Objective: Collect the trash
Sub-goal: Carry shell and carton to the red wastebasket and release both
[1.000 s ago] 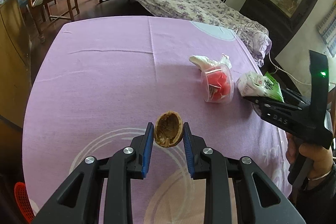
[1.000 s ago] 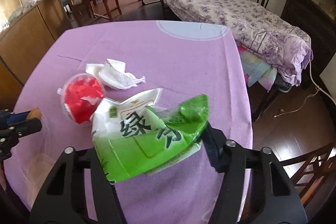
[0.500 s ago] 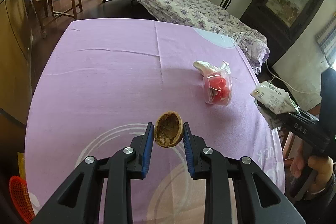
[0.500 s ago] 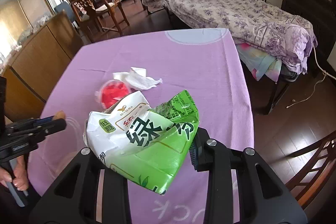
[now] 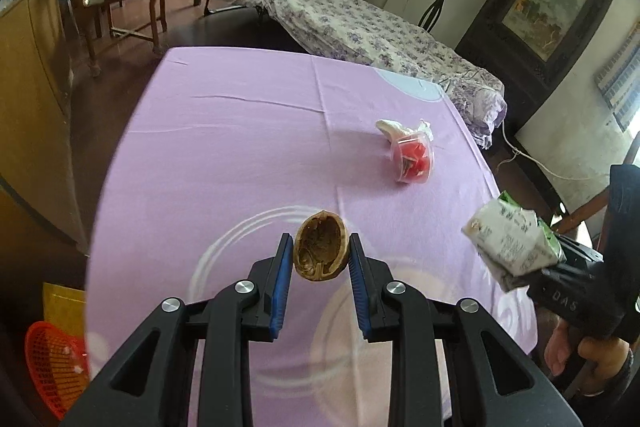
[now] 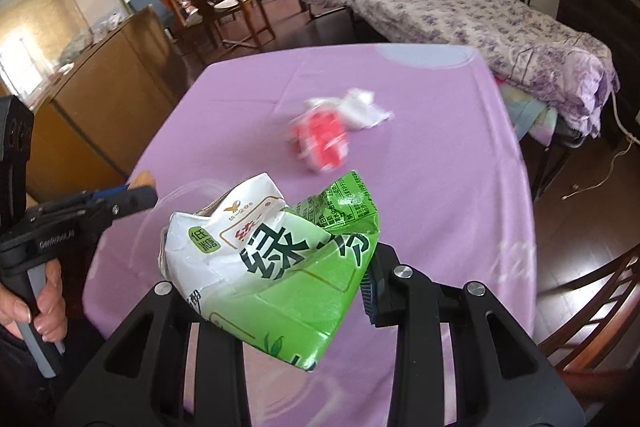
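Walnut shell [image 5: 320, 251], an empty brown half with its hollow facing the camera, sits pinched between the blue pads of the left gripper [image 5: 320, 261], held up off the purple table [image 5: 240, 147]. Right gripper [image 6: 280, 287] is clamped on a crumpled green-and-white carton [image 6: 276, 263] with big dark lettering, also off the table. Farther out, a clear cup [image 5: 412, 163] of red scraps lies tipped beside a white tissue [image 5: 394, 127].

— What covers the desk [image 5: 240, 147]?
— A lilac cloth with pale ring patterns in the lower middle of the frame and a light disc at the upper right corner.
— And what lies on it?
— Right of centre, a clear cup of red scraps [image 5: 412, 159] on its side, touching a crumpled white tissue [image 5: 394, 127] just above it.
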Demonstrator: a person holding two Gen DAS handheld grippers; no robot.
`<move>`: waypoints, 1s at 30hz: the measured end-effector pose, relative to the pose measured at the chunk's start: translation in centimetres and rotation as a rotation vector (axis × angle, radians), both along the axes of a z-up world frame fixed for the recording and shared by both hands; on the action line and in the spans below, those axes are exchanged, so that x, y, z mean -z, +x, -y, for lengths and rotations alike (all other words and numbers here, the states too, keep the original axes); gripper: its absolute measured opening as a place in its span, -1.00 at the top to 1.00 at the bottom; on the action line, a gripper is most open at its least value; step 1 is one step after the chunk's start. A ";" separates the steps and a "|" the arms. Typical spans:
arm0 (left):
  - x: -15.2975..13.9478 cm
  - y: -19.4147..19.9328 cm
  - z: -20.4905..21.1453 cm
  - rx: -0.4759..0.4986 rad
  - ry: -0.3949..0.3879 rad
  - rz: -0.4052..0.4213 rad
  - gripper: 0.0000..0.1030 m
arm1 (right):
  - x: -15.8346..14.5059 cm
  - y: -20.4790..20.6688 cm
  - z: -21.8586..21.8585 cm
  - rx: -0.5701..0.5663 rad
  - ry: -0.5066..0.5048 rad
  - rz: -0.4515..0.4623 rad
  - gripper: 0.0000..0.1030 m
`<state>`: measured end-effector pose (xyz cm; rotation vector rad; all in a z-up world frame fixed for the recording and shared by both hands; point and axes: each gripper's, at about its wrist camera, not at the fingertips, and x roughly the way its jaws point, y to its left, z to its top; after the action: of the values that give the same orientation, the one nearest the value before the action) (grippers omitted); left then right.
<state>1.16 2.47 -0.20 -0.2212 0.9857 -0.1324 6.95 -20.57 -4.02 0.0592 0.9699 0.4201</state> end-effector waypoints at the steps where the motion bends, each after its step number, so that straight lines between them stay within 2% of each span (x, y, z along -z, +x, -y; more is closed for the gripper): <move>1: -0.2 -0.5 -0.3 -0.003 0.003 0.003 0.47 | -0.1 -0.6 -0.6 -0.015 0.001 -0.007 0.34; 12: -3.2 -7.2 -7.5 -0.127 0.016 0.062 0.46 | -2.5 -5.5 -10.5 -0.210 -0.006 0.004 0.34; 18: -3.7 -11.7 -13.6 -0.251 0.003 0.075 0.46 | -4.1 -7.4 -16.9 -0.348 -0.028 0.026 0.34; 23: -2.8 -15.6 -19.1 -0.366 0.003 0.058 0.46 | -4.8 -9.1 -23.8 -0.485 -0.054 0.028 0.34; 30: 0.4 -20.7 -27.0 -0.543 -0.004 -0.022 0.46 | -4.1 -11.7 -32.9 -0.658 -0.110 0.006 0.34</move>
<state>-19.58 29.48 -0.56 -0.4860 0.9162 0.3645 -4.70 12.29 0.13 -0.3714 0.9915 0.9670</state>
